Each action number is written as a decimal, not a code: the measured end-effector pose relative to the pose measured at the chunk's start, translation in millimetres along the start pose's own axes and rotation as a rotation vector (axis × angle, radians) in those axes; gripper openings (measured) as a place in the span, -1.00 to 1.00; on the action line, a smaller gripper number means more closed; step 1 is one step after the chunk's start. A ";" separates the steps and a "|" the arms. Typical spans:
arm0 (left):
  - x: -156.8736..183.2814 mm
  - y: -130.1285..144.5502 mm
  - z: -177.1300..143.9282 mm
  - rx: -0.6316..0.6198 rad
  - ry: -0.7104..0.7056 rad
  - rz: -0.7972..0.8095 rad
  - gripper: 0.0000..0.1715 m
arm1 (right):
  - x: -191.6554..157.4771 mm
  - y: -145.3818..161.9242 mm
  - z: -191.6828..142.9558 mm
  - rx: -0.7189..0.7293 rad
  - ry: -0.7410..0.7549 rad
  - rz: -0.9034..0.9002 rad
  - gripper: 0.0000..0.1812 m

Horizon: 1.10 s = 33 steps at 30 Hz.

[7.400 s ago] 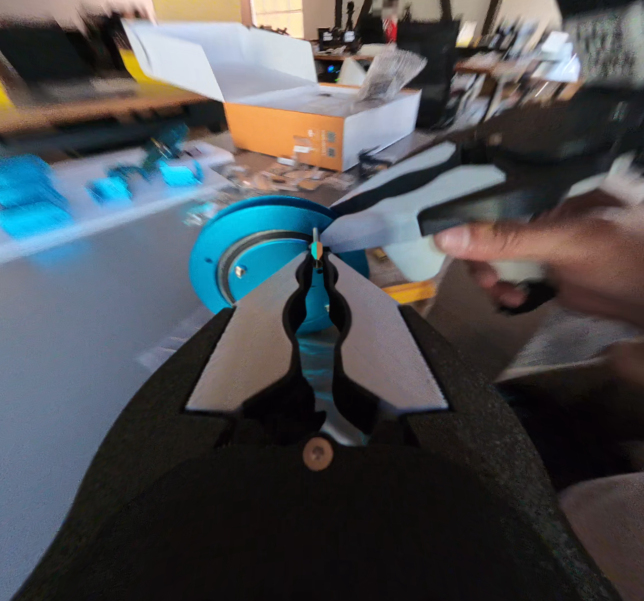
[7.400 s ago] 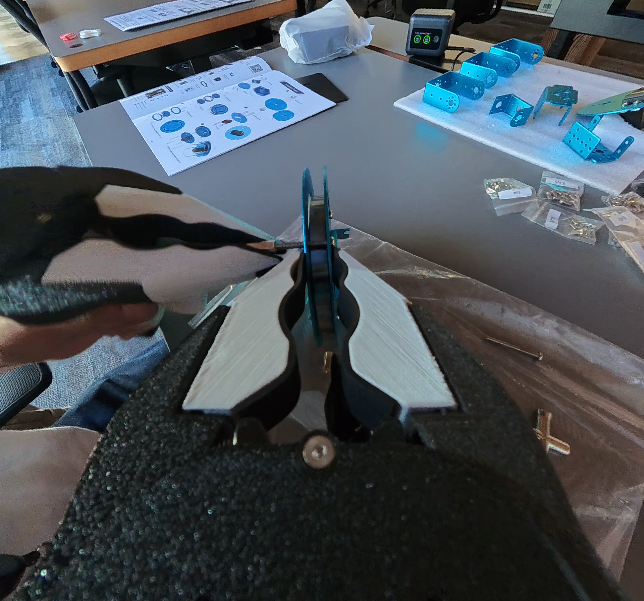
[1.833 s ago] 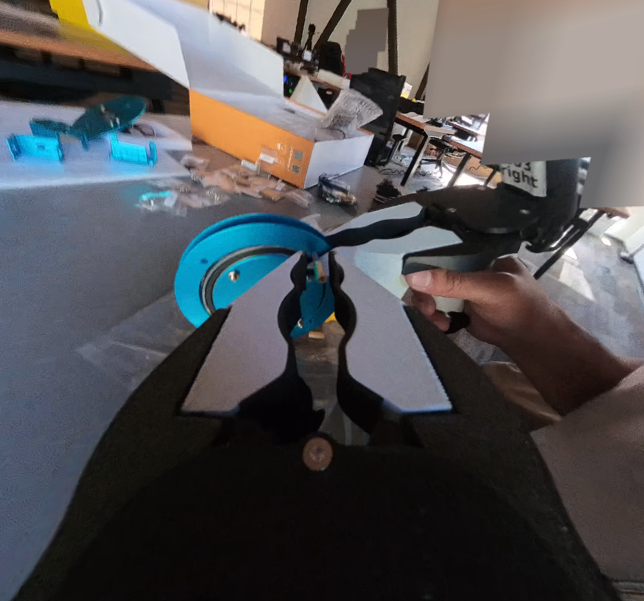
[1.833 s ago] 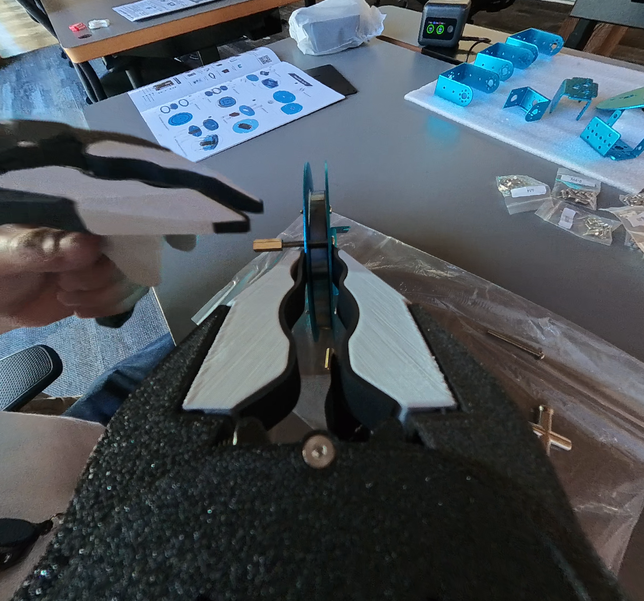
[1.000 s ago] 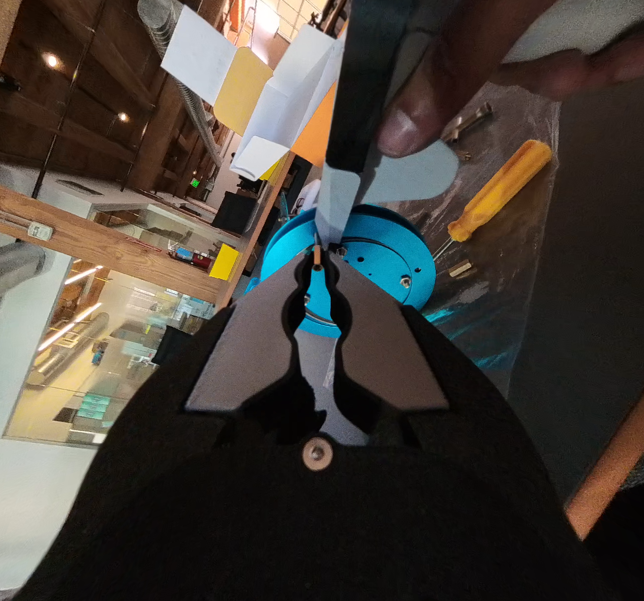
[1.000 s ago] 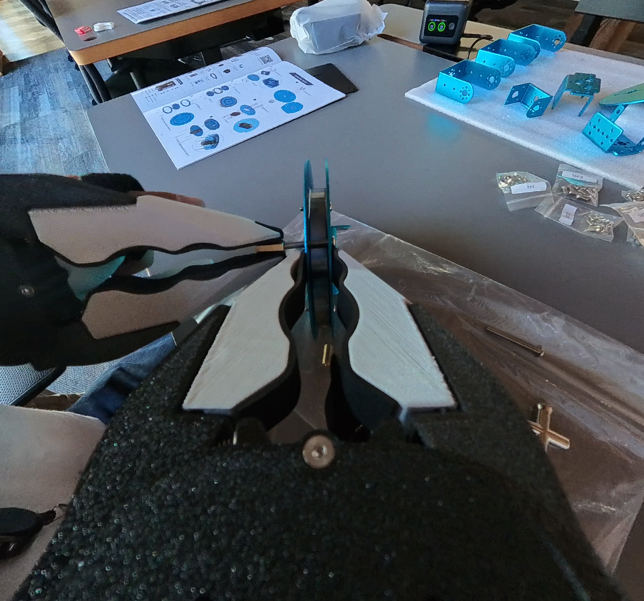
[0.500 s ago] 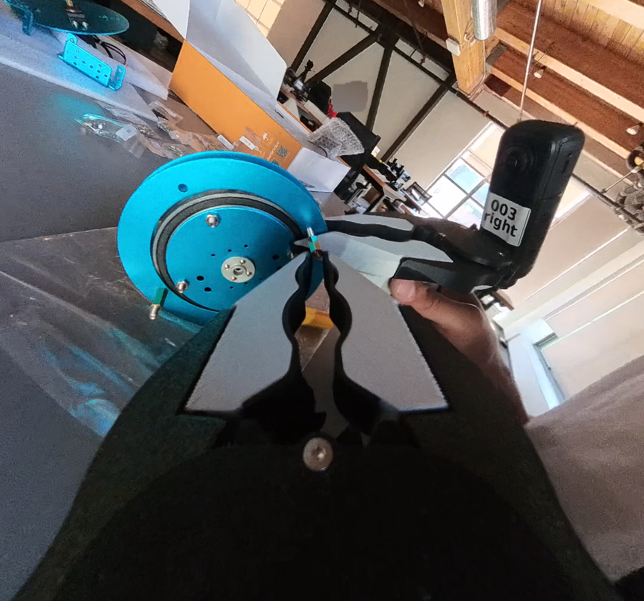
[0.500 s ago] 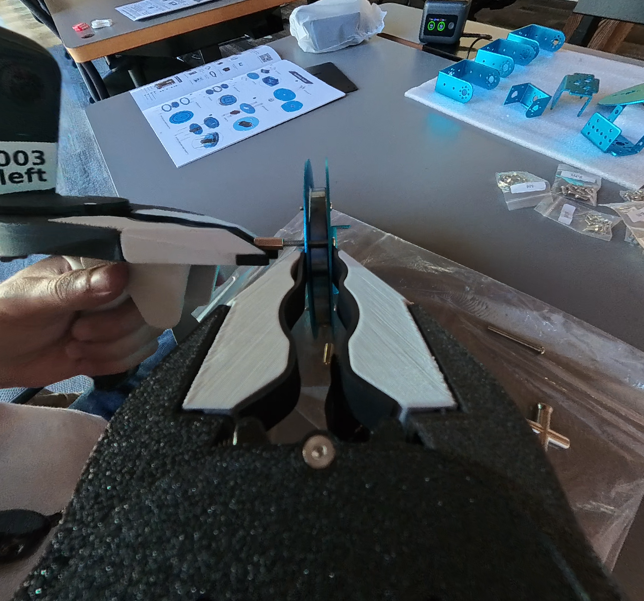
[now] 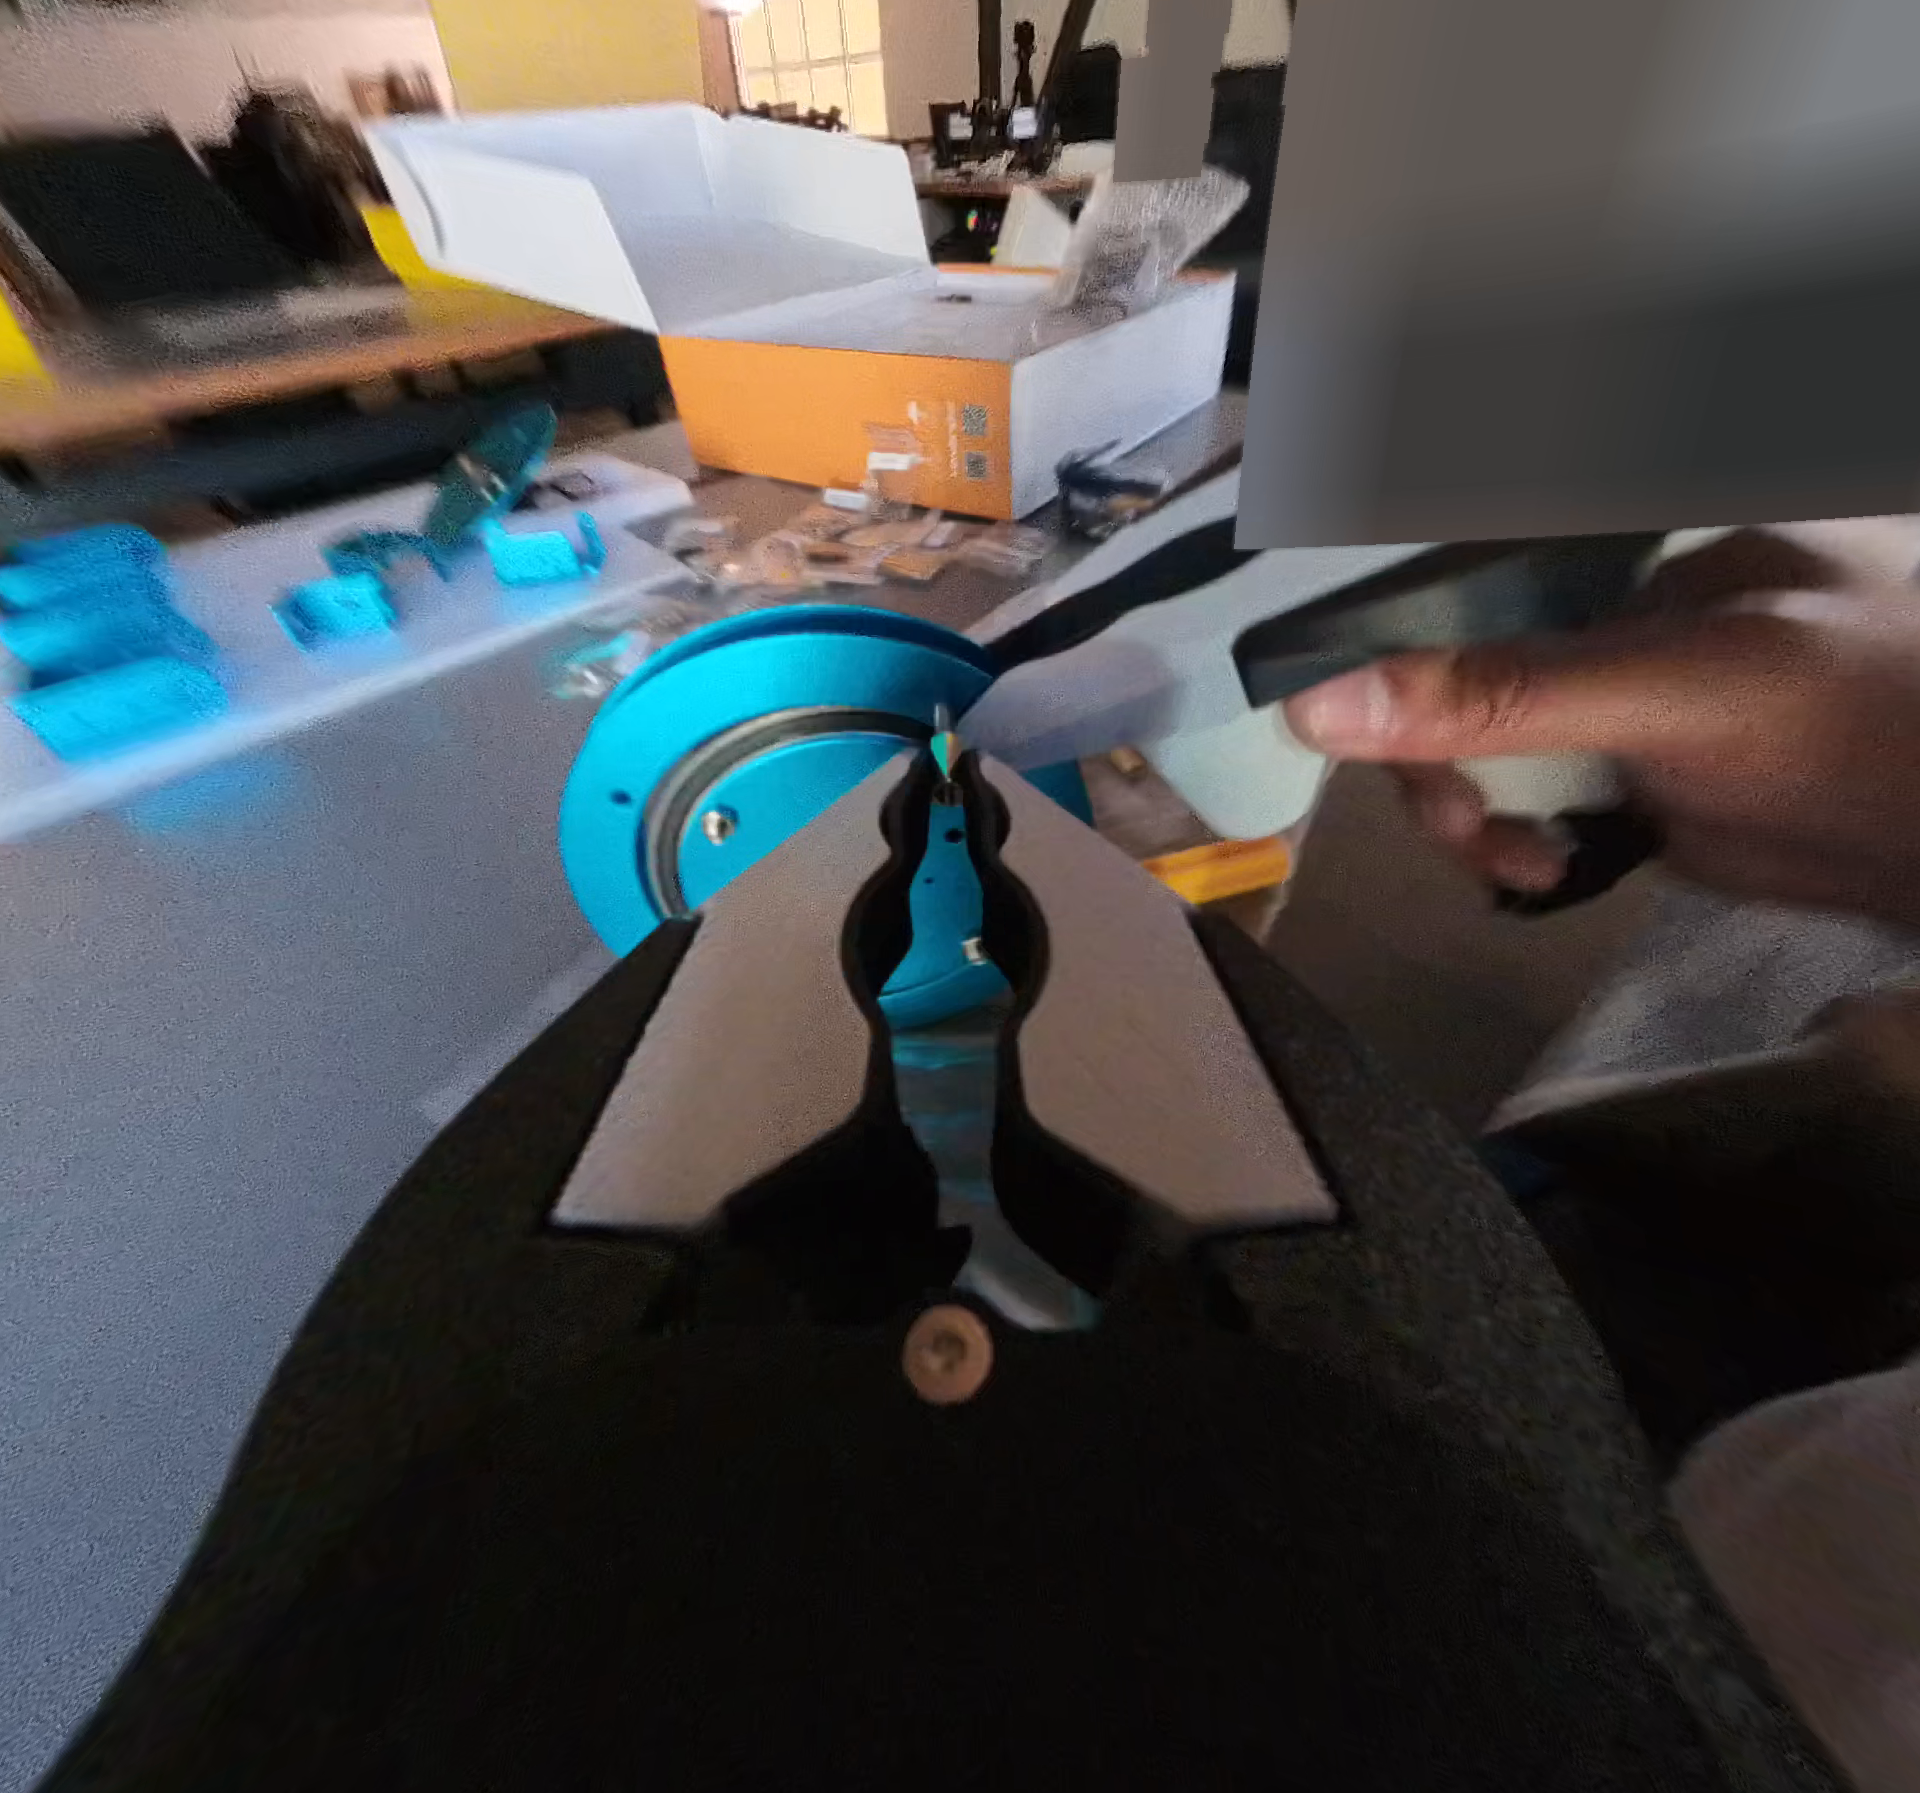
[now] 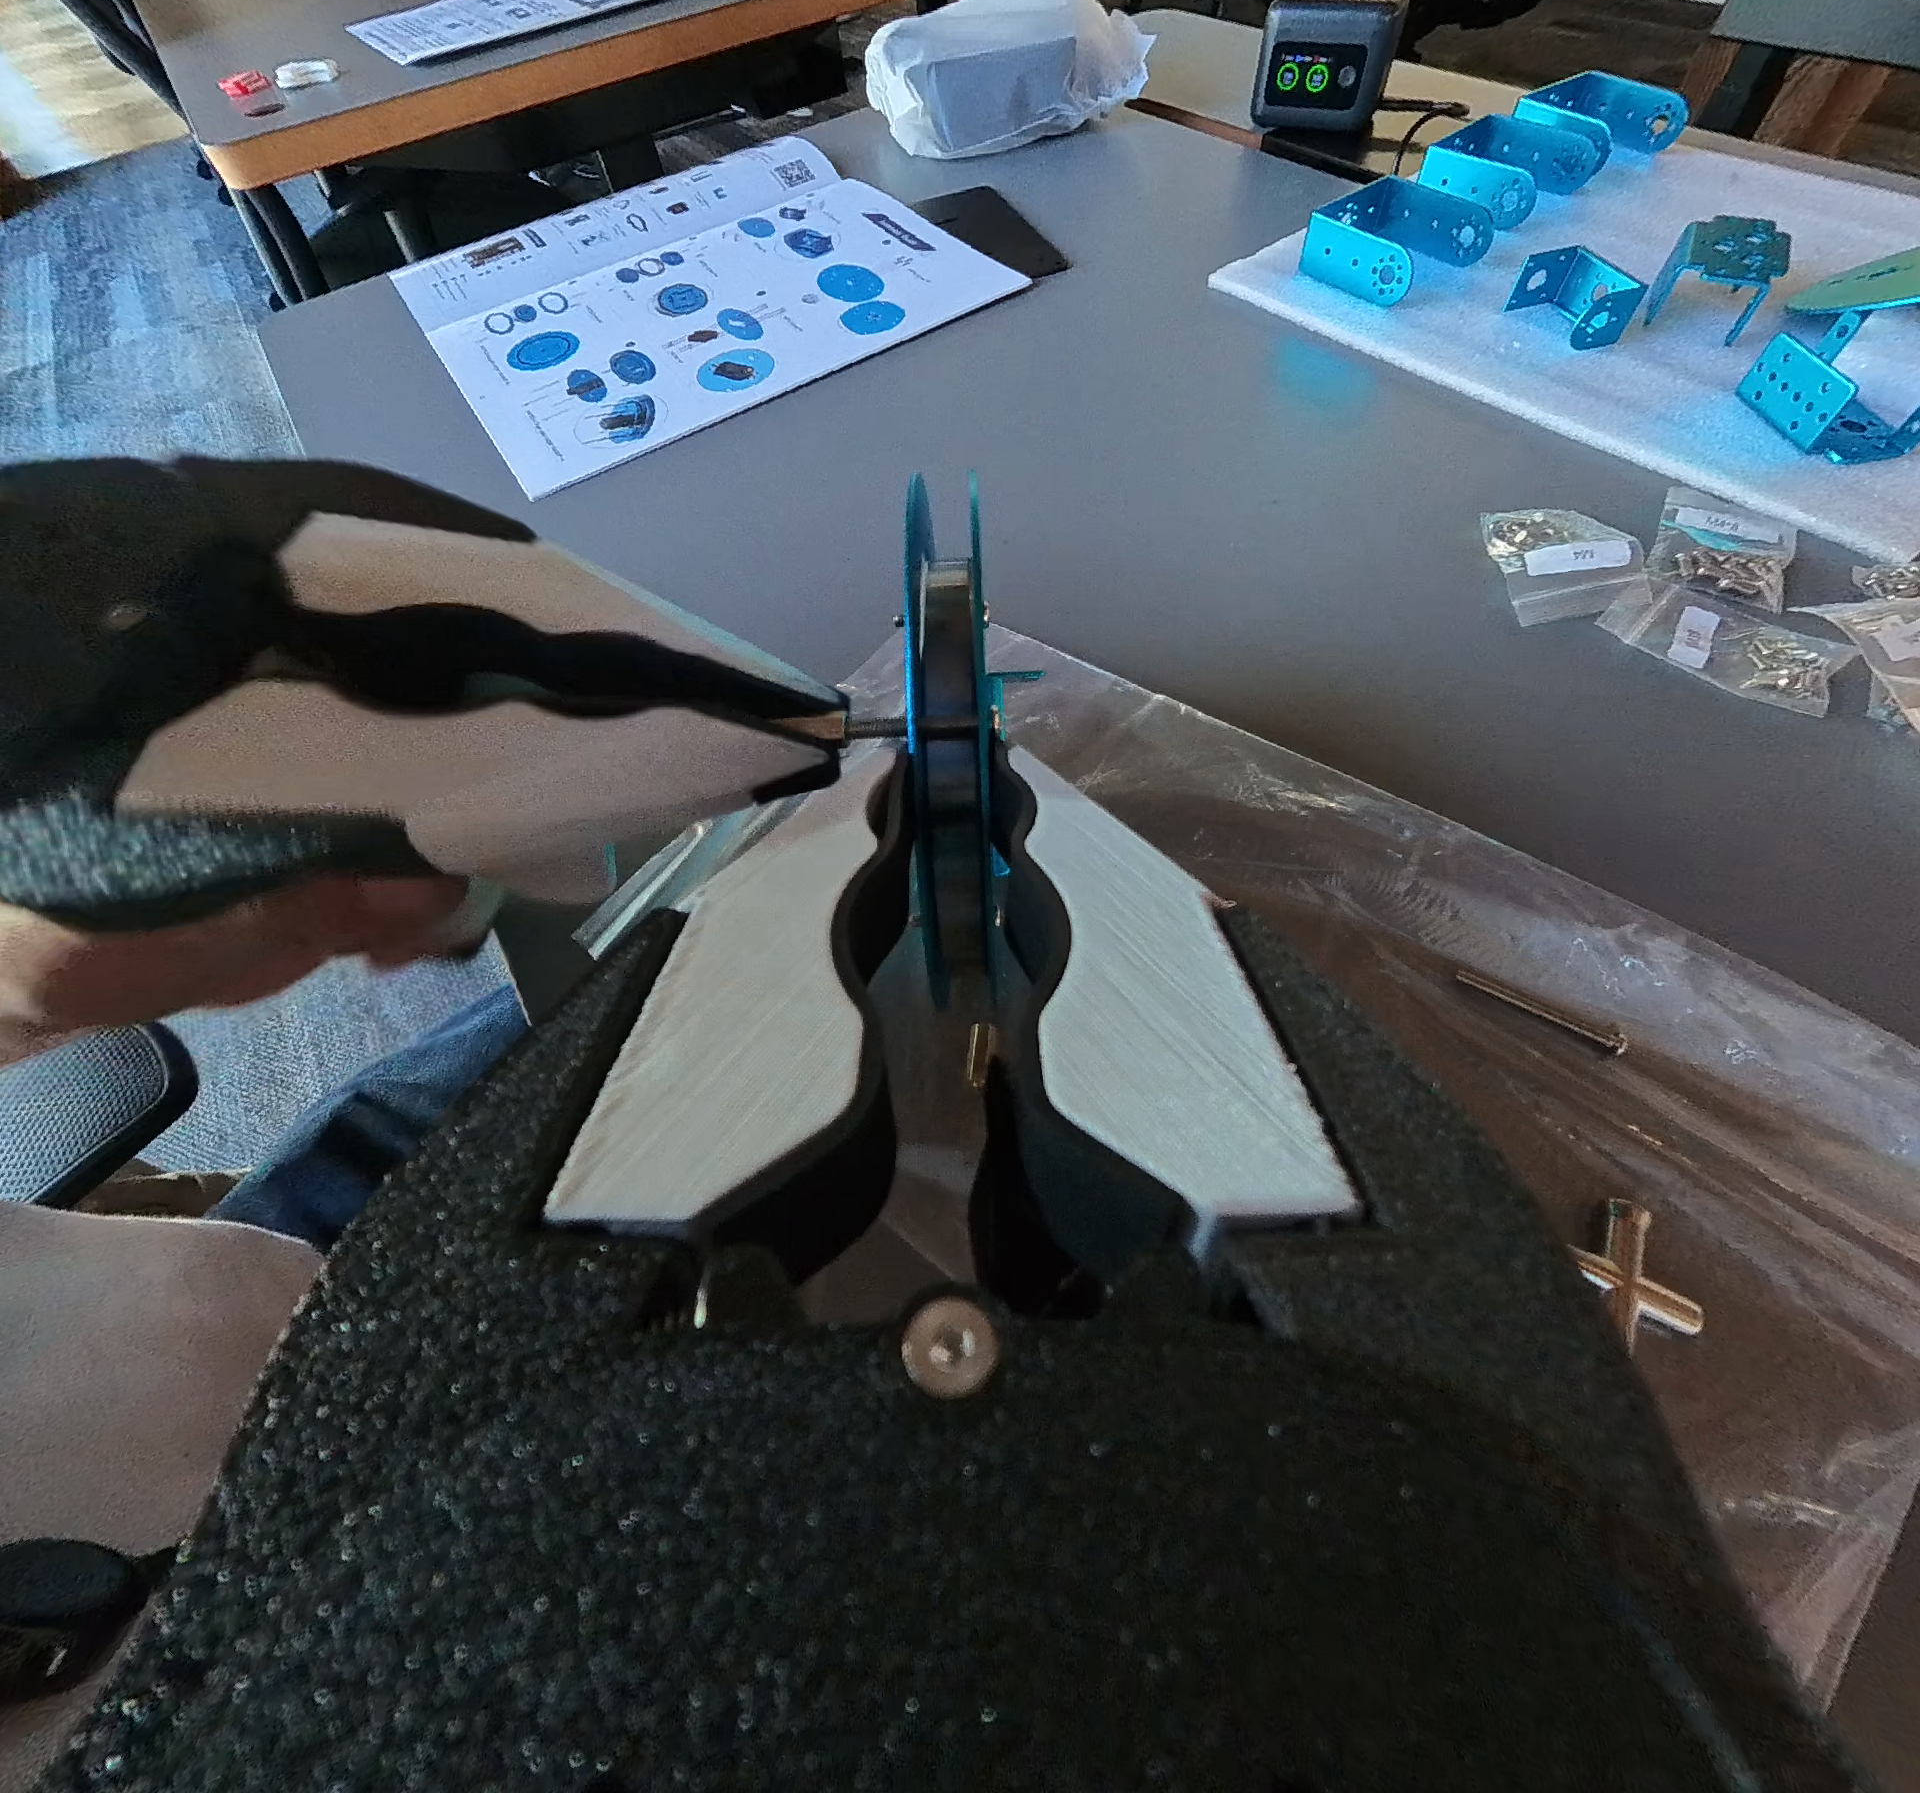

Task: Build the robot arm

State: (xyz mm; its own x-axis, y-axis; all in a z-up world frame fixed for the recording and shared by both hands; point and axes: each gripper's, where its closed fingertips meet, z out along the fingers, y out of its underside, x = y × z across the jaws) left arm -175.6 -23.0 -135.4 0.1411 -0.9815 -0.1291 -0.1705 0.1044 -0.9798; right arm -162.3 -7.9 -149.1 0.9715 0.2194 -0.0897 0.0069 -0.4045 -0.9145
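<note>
Both grippers (image 10: 831, 741) (image 10: 945, 808) tight on blue wheel (image 9: 758, 694).

Each gripper has a rough, black, grainy body with a round metal screw low in the middle, and two pale grey, finely ribbed fingers edged in wavy black: the left gripper (image 9: 945, 767), the right gripper (image 10: 945, 756). The person wears blue jeans (image 10: 353, 1130) and a light grey top (image 10: 114, 1380).

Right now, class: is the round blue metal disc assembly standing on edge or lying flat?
On edge. The round blue metal disc assembly stands upright, clamped between the right tongs, with its two thin rims seen edge-on above the grey table.
</note>
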 end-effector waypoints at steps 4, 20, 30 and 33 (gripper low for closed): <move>-3.4 1.6 3.2 -0.076 -0.269 1.055 -0.95 | 2.2 0.2 -0.4 0.000 0.004 0.001 -0.86; -3.9 -1.8 -6.6 0.127 0.213 -0.999 -0.75 | 2.4 0.0 -0.1 -0.011 0.007 -0.004 -0.87; 2.3 -0.8 -0.2 0.002 -0.021 0.035 -0.95 | 2.5 1.5 -1.6 -0.009 0.007 0.000 -0.87; -1.3 0.8 2.1 -0.087 -0.221 0.853 -0.94 | 3.7 1.0 -1.1 -0.011 0.017 -0.008 -0.86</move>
State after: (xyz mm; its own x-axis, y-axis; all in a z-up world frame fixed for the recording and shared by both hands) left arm -173.8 -21.2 -136.3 0.1161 -0.5206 -0.8459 -0.3759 0.7653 -0.5225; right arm -158.5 -8.5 -150.0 0.9753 0.2076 -0.0754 0.0173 -0.4124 -0.9108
